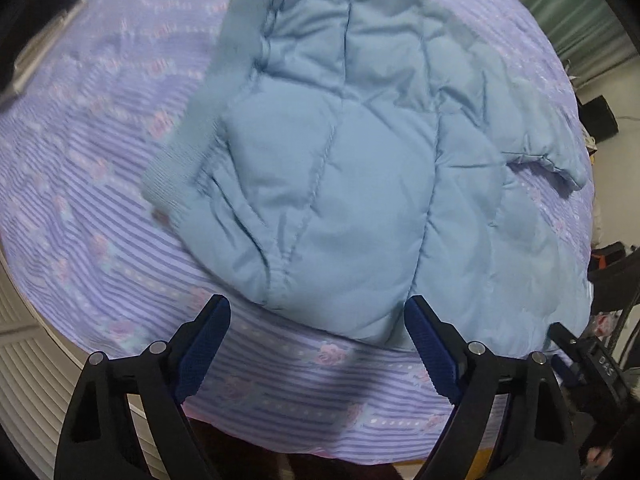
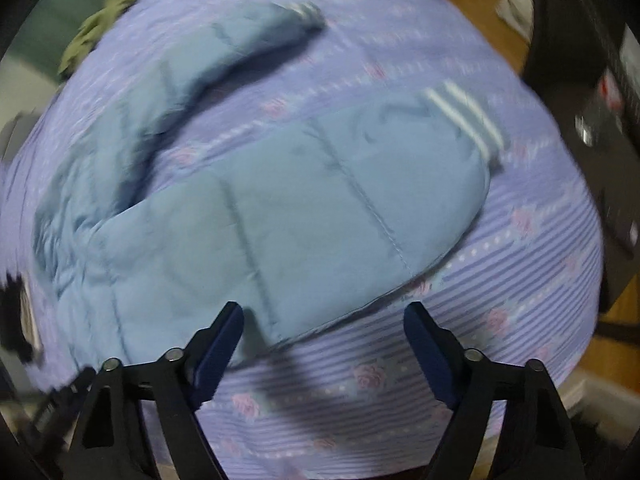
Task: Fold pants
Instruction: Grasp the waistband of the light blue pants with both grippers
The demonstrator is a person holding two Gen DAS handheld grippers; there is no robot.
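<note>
Light blue quilted pants [image 1: 340,152] lie spread on a bed with a purple striped floral cover [image 1: 88,208]. The left wrist view shows the waist end, with a ribbed waistband [image 1: 188,128] at the left. The right wrist view shows the two legs of the pants [image 2: 280,208] apart, the near one ending in a cuff with white stripes [image 2: 464,120], the far one [image 2: 248,44] stretched toward the back. My left gripper [image 1: 318,312] is open and empty, just above the near edge of the pants. My right gripper [image 2: 324,318] is open and empty over the near leg's edge.
The bed's near edge [image 1: 320,440] runs below both grippers. A white slatted panel [image 1: 24,380] is at the lower left in the left wrist view. Dark equipment [image 2: 592,120] and wood floor [image 2: 480,4] sit right of the bed. An olive cloth [image 2: 96,28] lies at the far left.
</note>
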